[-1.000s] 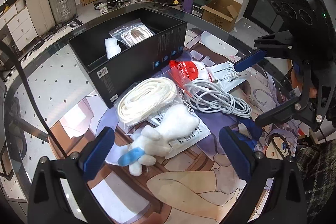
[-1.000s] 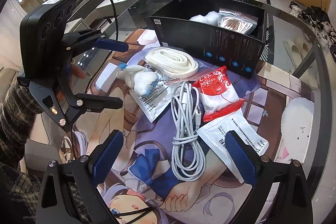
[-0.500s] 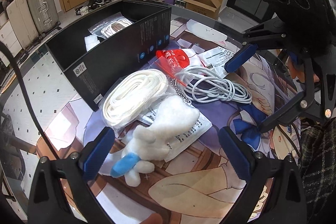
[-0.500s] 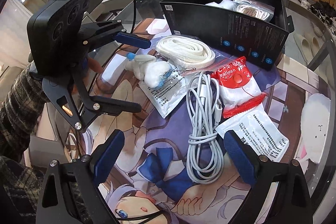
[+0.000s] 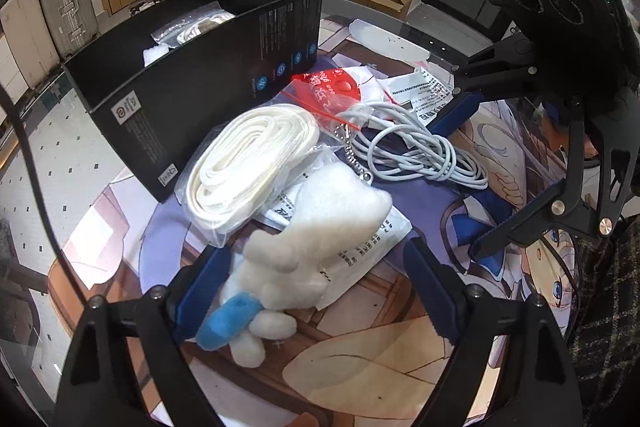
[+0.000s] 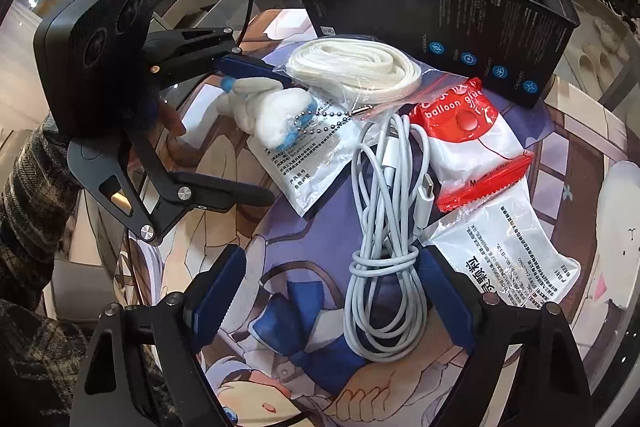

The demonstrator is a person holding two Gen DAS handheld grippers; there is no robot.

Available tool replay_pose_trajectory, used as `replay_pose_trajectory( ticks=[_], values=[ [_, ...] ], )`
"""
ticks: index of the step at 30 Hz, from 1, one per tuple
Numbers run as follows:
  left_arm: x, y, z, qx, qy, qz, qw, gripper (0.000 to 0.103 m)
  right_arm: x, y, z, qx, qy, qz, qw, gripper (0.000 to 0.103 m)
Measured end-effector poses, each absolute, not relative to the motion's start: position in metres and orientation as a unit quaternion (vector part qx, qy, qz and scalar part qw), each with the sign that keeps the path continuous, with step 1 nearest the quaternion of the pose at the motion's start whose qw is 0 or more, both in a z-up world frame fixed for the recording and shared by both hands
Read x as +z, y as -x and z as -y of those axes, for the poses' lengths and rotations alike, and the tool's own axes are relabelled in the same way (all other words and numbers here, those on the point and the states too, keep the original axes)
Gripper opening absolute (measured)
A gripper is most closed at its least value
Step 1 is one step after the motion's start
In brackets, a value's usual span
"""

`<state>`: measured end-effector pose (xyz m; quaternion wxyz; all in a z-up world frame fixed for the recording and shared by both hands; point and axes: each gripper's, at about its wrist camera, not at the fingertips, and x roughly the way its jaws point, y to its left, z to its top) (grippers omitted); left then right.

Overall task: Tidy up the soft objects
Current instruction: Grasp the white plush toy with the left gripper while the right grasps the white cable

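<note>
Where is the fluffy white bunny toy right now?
In the left wrist view the plush toy lies between the open jaws of the left gripper, on a white packet, just in front of the bagged white strap.

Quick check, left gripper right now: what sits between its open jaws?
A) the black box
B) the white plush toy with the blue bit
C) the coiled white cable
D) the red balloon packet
B: in the left wrist view the white plush toy lies between the left gripper's open jaws, not yet clamped; the coiled white cable lies farther off.
</note>
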<state>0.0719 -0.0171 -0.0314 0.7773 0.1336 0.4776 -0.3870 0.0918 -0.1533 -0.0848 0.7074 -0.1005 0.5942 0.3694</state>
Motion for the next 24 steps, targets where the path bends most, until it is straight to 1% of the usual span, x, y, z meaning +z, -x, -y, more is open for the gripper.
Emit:
replay_pose_trajectory(
  ticks=[3,6,9,11,14,16,18,21,23,24],
  values=[
    [-0.031,-0.072,0.016,-0.389,-0.125,-0.476,0.779,0.087,-0.085,-0.091,0.153,0.368,0.102,-0.593,0.709,0.089],
    [-0.031,-0.071,0.016,-0.39,-0.128,-0.474,0.779,0.087,-0.083,-0.091,0.155,0.365,0.105,-0.592,0.711,0.086],
    [-0.032,-0.07,0.015,-0.389,-0.133,-0.474,0.779,0.087,-0.082,-0.093,0.158,0.359,0.105,-0.592,0.714,0.081],
    [-0.031,-0.071,0.015,-0.386,-0.13,-0.477,0.779,0.086,-0.081,-0.093,0.159,0.354,0.108,-0.592,0.716,0.075],
    [-0.029,-0.074,0.012,-0.377,-0.114,-0.483,0.782,0.079,-0.08,-0.095,0.162,0.35,0.106,-0.592,0.718,0.072],
    [-0.029,-0.076,0.007,-0.372,-0.107,-0.486,0.784,0.069,-0.08,-0.095,0.163,0.348,0.108,-0.592,0.719,0.07],
    [-0.028,-0.077,0.004,-0.365,-0.102,-0.488,0.786,0.063,-0.08,-0.095,0.163,0.343,0.115,-0.591,0.721,0.067],
    [-0.028,-0.078,0.003,-0.359,-0.101,-0.489,0.789,0.057,-0.08,-0.096,0.163,0.337,0.118,-0.591,0.724,0.063],
    [-0.028,-0.077,0.003,-0.355,-0.099,-0.489,0.791,0.052,-0.08,-0.097,0.165,0.33,0.117,-0.59,0.727,0.056],
    [-0.028,-0.077,0.002,-0.354,-0.099,-0.489,0.791,0.047,-0.08,-0.097,0.166,0.328,0.119,-0.59,0.728,0.055]
  ],
)
